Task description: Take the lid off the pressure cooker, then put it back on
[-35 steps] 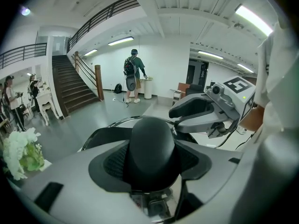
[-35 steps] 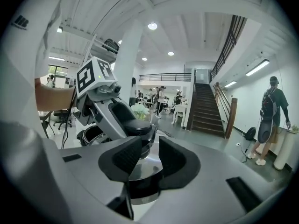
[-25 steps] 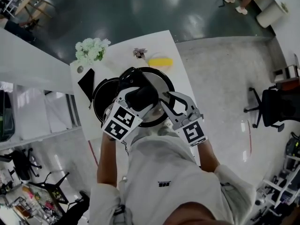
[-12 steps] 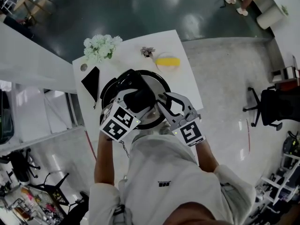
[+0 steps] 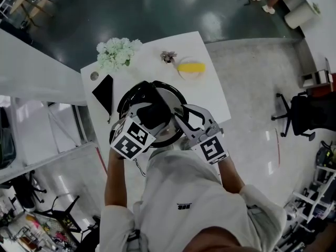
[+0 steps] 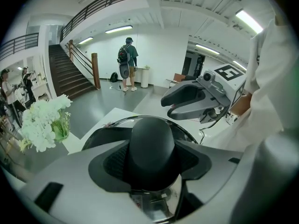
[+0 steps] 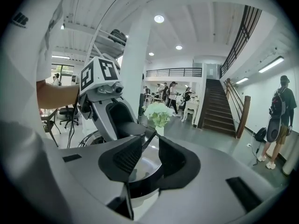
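Note:
The pressure cooker's steel lid (image 5: 169, 95) hangs just over the black pot (image 5: 123, 103) on the white table (image 5: 211, 95). My left gripper (image 5: 153, 112) (image 6: 152, 146) is shut on the lid's black knob (image 6: 152, 139), one pad on each side of it. At the lid's right edge my right gripper (image 5: 181, 116) (image 7: 149, 143) has its jaws closed to a narrow gap on the end of the thin black bar (image 7: 148, 138) that runs across the lid. Under the lid, only the pot's left rim shows.
White flowers (image 5: 118, 51) stand at the table's far left corner. Near them lie a black flat thing (image 5: 103, 92), a small ornament (image 5: 168, 56) and a yellow thing on a plate (image 5: 190, 67). The table's edges are close on every side.
Both grippers have carried the lid leftwards and a little down. It was offset to the pot's right; now it sits almost centred over the pot.

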{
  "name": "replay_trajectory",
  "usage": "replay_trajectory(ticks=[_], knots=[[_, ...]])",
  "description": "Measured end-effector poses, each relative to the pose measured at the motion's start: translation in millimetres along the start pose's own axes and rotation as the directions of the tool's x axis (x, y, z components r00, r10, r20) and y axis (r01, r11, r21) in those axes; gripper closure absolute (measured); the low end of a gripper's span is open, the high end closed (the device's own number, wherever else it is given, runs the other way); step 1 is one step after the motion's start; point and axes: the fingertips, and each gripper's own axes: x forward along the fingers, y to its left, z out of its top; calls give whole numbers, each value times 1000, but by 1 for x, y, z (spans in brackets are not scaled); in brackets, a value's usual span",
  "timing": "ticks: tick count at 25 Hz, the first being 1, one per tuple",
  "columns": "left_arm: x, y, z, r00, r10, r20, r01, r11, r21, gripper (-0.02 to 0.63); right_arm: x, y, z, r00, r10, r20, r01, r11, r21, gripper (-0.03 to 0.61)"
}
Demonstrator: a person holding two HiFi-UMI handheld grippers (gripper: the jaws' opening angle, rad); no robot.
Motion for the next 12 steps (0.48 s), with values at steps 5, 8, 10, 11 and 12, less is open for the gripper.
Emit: replay_trajectory(ticks=[5,8,10,11,12], knots=[[-1,7,-12,1000,-6,-12,6,1000,-3,327,10,6,2,1000,0,-19,0,1000,15,459],[-2,10,-18,1000,-3,-21,3,1000,1,327,17,9,2,1000,8,-8,-8,1000,-13,459],[-3,13,-21,1000,2,-27,-2,1000,-2,327,22,11,2,1000,13,-10,-13,1000,-21,459],[-4,14,-23,1000,4,-29,-5,1000,-6,327,24,12,2,1000,14,-15,-15,1000,-16,459],[-4,15,-24,1000,5,-29,-6,1000,-11,327,25,13,3,1000,16,-23,-16,1000,-9,460]])
